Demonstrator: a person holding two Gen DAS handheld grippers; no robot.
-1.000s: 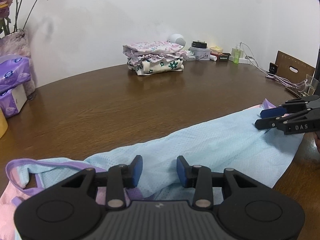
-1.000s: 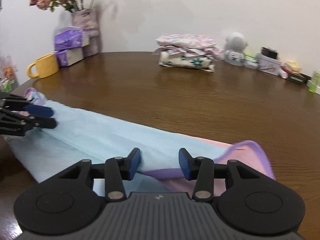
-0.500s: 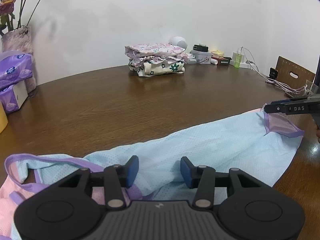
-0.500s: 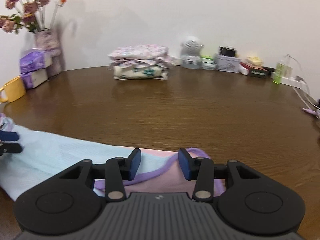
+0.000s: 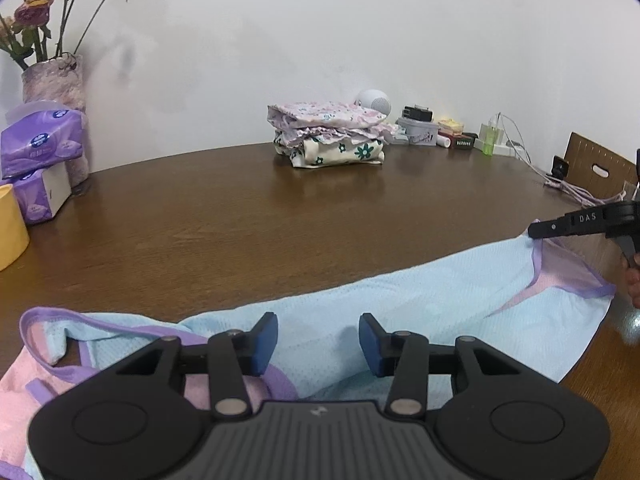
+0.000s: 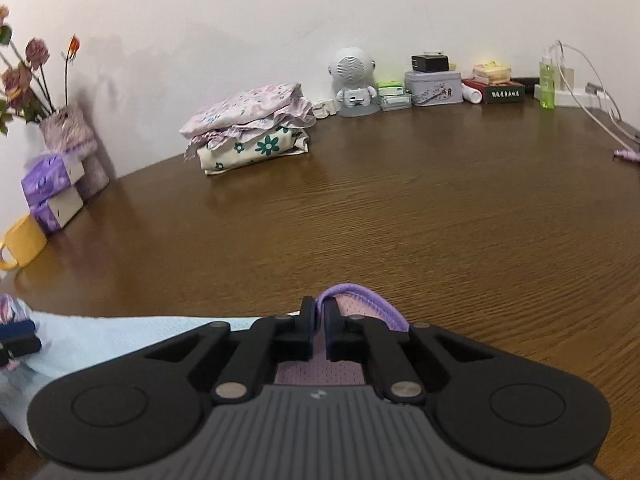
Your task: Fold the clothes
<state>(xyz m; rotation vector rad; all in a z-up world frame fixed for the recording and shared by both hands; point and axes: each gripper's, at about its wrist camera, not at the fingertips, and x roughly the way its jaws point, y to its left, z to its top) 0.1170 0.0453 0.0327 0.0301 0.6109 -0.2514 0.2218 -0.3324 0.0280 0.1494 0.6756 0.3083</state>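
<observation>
One pale-blue garment (image 5: pixel 400 300) lies stretched across the near worktop (image 5: pixel 280 208); the right gripper (image 6: pixel 319 312) has its fingers clenched on its purple trim, while the left gripper (image 5: pixel 318 338) stands released above it. Beyond sit one stack of folded clothes (image 6: pixel 248 128), two tissue packs (image 5: pixel 38 168) and one yellow mug (image 6: pixel 22 242).

Brown wood-grain desk (image 6: pixel 400 208), pushed up against a white wall. Along the back: a stack of folded floral clothes (image 6: pixel 250 128), a little astronaut speaker (image 6: pixel 354 80), a tin (image 6: pixel 434 86), a green bottle (image 6: pixel 547 84), tissue packs (image 5: pixel 38 160), a vase of dried roses (image 5: pixel 54 80). A yellow mug (image 6: pixel 24 242) sits at the left edge. A light blue mesh garment with purple trim (image 5: pixel 400 304) is spread along the near edge.
</observation>
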